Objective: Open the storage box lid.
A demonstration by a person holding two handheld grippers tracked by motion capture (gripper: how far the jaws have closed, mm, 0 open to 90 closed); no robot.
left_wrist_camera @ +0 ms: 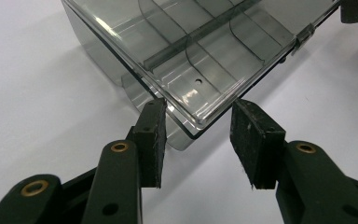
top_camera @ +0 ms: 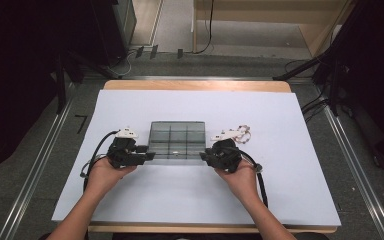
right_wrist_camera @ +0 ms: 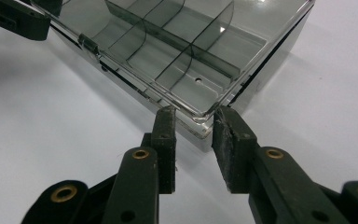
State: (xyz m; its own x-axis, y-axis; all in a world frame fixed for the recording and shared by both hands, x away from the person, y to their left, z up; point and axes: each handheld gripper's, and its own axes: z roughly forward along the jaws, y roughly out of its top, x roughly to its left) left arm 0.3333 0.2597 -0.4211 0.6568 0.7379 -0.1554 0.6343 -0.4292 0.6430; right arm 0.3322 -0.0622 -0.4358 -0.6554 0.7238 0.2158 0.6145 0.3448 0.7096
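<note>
Your left gripper [left_wrist_camera: 198, 122] has its jaws partly apart around the near left corner of the clear compartment box [left_wrist_camera: 200, 51]. One pad [left_wrist_camera: 153, 135] touches the box's edge and the other stands just off it, so the corner sits between them without being pinched. Your right gripper [right_wrist_camera: 193, 122] frames the near right corner in the same way, its jaws a little narrower. Both pads lie right against the corner's two sides, though you cannot tell from here whether they press.

The box [top_camera: 176, 140] lies flat with its lid closed and its dividers showing through the smoky plastic. A small latch [right_wrist_camera: 89, 45] sits on its near edge. It rests in the middle of the white sheet [top_camera: 190, 190] that covers the wooden table [top_camera: 195, 85].

Your left hand [top_camera: 105, 175] and your right hand [top_camera: 240, 177] come in from the near edge. Beyond the table are a grey floor [top_camera: 240, 65], metal rails [top_camera: 35, 165] and dark stands.
</note>
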